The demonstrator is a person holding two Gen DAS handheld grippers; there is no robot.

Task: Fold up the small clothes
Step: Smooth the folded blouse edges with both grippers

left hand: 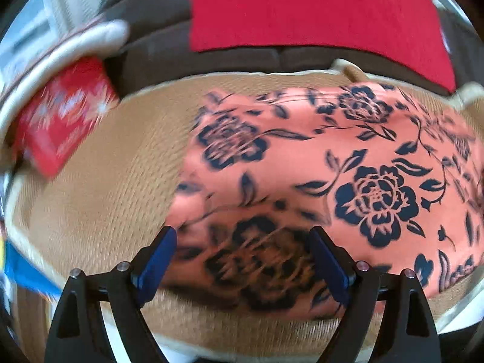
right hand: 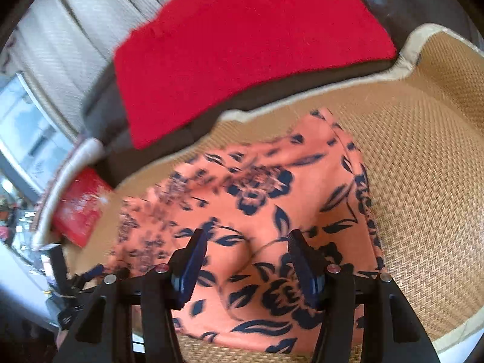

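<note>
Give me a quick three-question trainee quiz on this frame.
1. True or false: the floral cloth lies on the woven mat.
2. What lies beyond the mat's far edge? A) red cloth B) green towel C) blue bucket
3. Is anything pinched in the left gripper or the right gripper?

Key: 1 true. 2 A. 3 No; both stand open above the floral cloth.

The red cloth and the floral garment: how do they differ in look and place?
The red cloth is plain; the floral garment is salmon with dark flowers. The red cloth lies on the dark sofa; the floral garment lies on the woven mat. Both are fabric, spread fairly flat.
</note>
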